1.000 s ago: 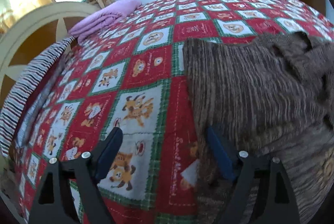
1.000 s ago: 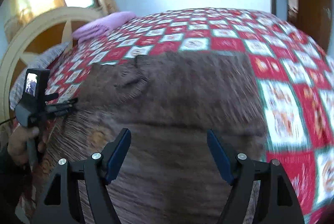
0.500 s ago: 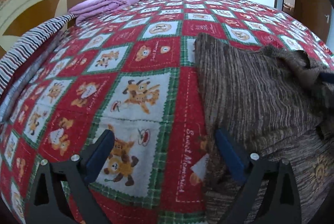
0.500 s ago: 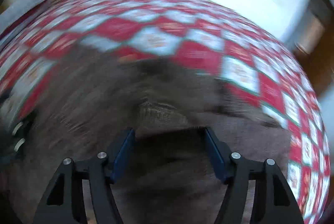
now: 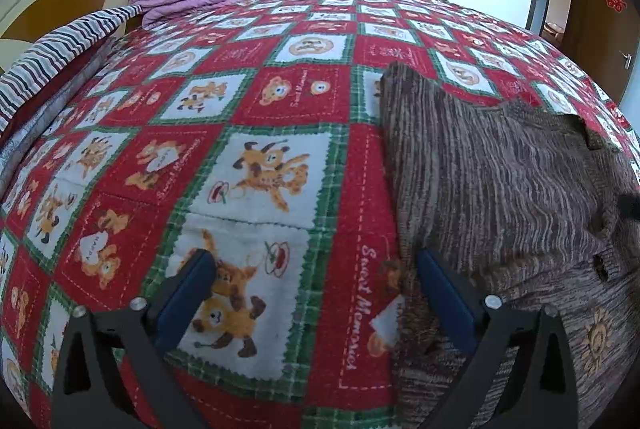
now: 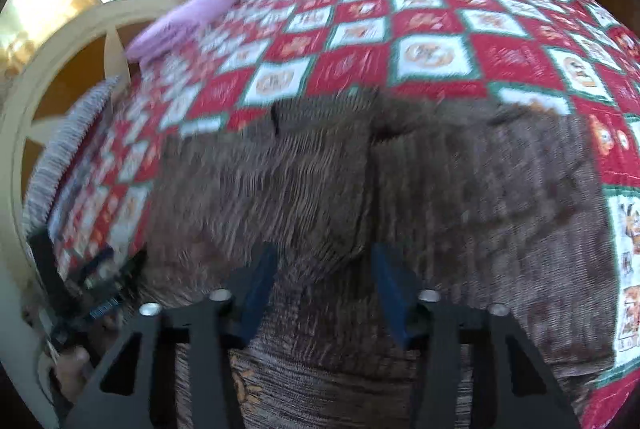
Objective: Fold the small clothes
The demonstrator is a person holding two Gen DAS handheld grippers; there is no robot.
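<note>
Left gripper (image 5: 312, 293) jaws wide apart, empty, over the quilt (image 5: 256, 101) beside the brown knit sweater's (image 5: 500, 181) edge. Right gripper (image 6: 320, 285) narrower, seemingly pinching sweater fabric centre-frame; blur hides contact. Risk: thin pinch slips, fold collapses.
</note>
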